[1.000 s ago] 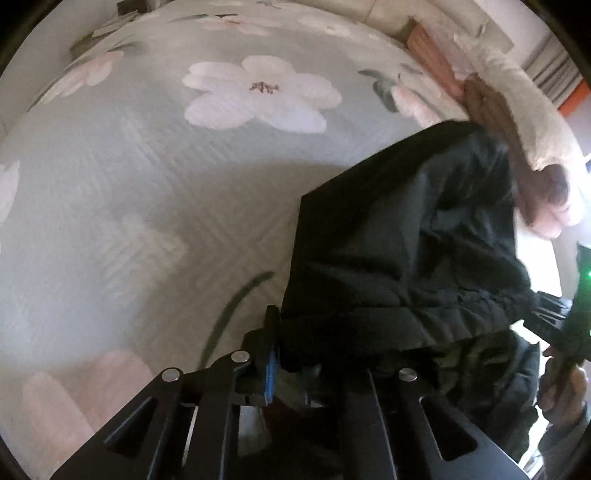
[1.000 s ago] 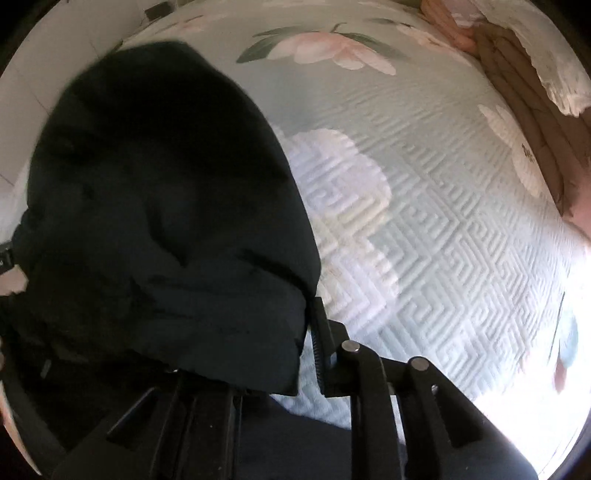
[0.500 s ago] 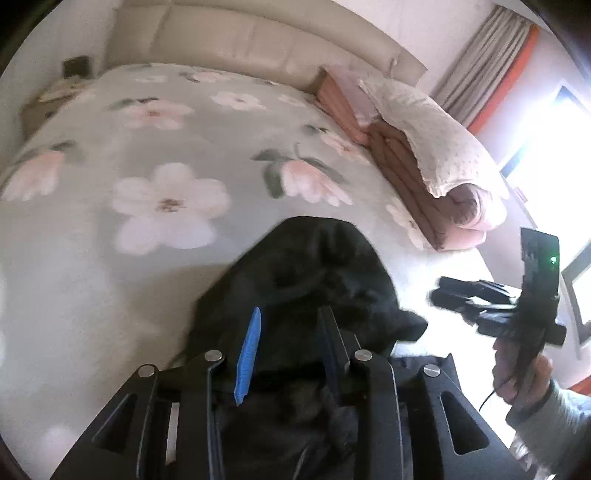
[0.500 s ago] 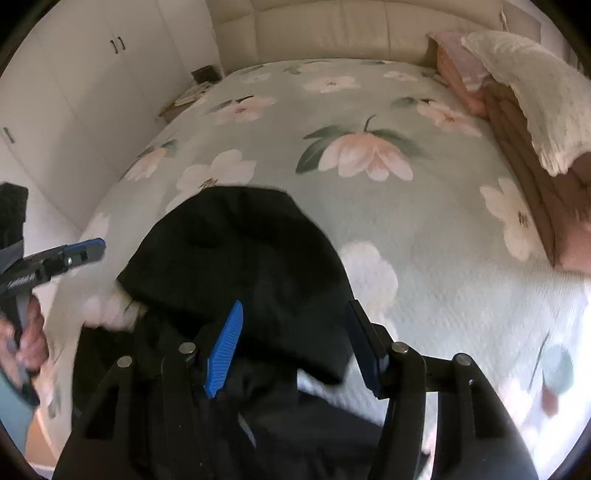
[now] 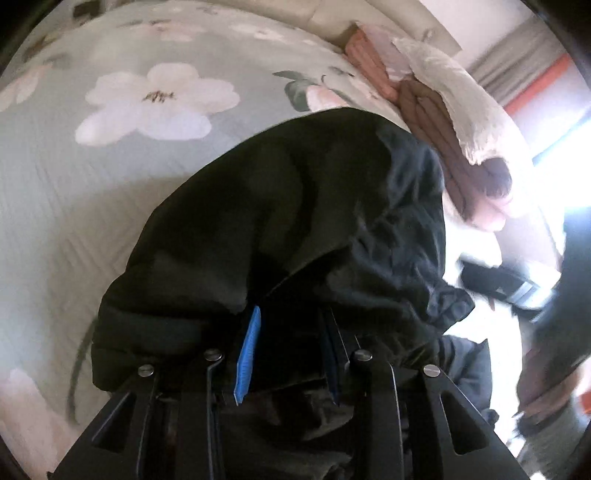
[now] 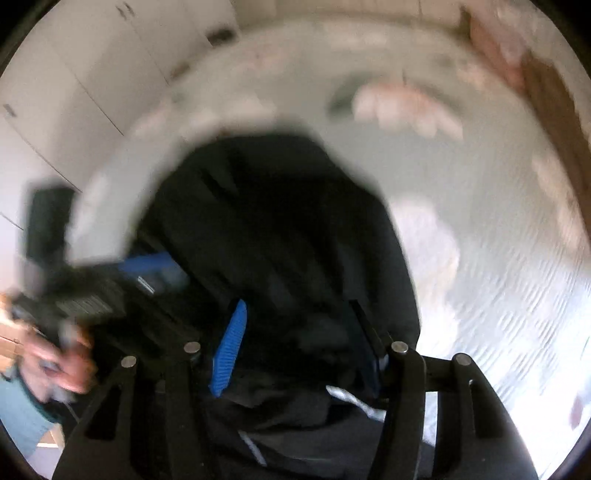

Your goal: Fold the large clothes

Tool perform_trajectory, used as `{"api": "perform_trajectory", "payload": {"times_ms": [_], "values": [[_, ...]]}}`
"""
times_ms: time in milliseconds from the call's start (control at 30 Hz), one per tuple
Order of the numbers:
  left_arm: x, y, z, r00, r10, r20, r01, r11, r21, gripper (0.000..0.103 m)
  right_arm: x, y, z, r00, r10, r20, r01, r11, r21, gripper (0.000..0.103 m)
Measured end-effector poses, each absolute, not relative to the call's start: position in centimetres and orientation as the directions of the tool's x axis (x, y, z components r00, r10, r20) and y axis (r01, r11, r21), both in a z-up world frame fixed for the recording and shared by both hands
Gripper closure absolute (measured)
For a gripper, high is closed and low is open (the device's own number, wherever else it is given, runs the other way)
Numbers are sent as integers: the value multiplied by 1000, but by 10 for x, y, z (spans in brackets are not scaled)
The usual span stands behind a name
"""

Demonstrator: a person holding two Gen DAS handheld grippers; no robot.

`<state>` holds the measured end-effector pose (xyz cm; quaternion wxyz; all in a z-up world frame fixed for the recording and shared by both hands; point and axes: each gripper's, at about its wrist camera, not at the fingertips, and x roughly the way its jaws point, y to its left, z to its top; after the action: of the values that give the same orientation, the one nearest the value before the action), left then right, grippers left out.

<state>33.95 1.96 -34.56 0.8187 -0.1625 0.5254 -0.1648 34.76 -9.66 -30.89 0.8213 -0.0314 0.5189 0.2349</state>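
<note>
A black hooded jacket (image 5: 295, 206) lies bunched on the flowered bedspread (image 5: 74, 192), its hood spread away from me. My left gripper (image 5: 291, 314) hovers over its near edge with the blue pad and the dark finger apart; no cloth is pinched. In the right wrist view, which is blurred, the same jacket (image 6: 280, 221) fills the middle. My right gripper (image 6: 297, 304) stands open above it with nothing clamped. The left gripper (image 6: 110, 288) shows at the left of that view, held by a hand (image 6: 55, 362). The right gripper (image 5: 509, 284) is a dark blur at the jacket's right.
Folded brown and pink blankets (image 5: 436, 133) with a white pillow (image 5: 461, 103) on top are stacked at the bed's right side. A padded headboard (image 5: 332, 18) runs along the far end. White wardrobe doors (image 6: 74, 92) stand to the left.
A second ago both grippers were shut on the jacket's edge. They have let go and opened; the cloth has dropped onto the bed. The right gripper has lifted away.
</note>
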Motion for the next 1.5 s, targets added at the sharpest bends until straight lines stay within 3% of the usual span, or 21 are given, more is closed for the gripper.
{"api": "perform_trajectory", "payload": {"times_ms": [133,200,300,367,500,667,733,767,900,967,1100,1233,1267,1300,1367,1500], "values": [[342,14,-344,407,-424,-809,115,903,-415,69,369,-62,-266,457,405,-792,-484,860,160,43],[342,18,-344,411,-444,-796,113,892,-439,69,386,-38,-282,455,374,-808,-488,864,125,50],[339,26,-347,411,-473,-779,110,875,-472,69,422,-14,-347,344,307,-887,-456,881,128,67],[337,31,-351,412,-483,-773,108,868,-485,69,428,-11,-390,267,305,-914,-420,891,174,68],[332,29,-336,415,-477,-775,131,874,-468,68,421,-18,-374,291,355,-888,-427,879,211,68],[330,36,-284,498,-524,-690,194,844,-501,66,386,-56,-324,367,343,-864,-433,885,168,62],[335,44,-280,526,-495,-692,159,856,-492,59,360,-75,-308,410,298,-862,-427,898,107,40],[338,50,-285,521,-486,-702,134,859,-494,58,353,-82,-305,414,278,-867,-418,904,90,38],[352,68,-342,378,-443,-813,-23,873,-487,59,338,-103,-334,315,189,-930,-404,913,49,41],[350,74,-359,387,-484,-785,-55,838,-543,59,339,-112,-362,235,200,-951,-377,921,101,41],[348,79,-344,402,-490,-774,-50,832,-553,59,348,-138,-369,193,291,-937,-290,929,229,37],[328,84,-299,464,-477,-747,82,862,-499,59,338,-152,-333,243,323,-914,-344,910,230,37],[325,86,-286,483,-481,-732,110,862,-494,56,337,-156,-322,265,343,-901,-367,900,234,37],[325,91,-278,495,-483,-722,122,861,-493,40,338,-161,-310,286,363,-887,-392,889,238,36],[336,105,-267,517,-465,-719,110,869,-483,21,346,-166,-303,292,379,-878,-406,880,245,34],[381,114,-283,442,-481,-757,94,864,-494,21,385,-162,-318,257,422,-869,-399,866,303,34]]}}
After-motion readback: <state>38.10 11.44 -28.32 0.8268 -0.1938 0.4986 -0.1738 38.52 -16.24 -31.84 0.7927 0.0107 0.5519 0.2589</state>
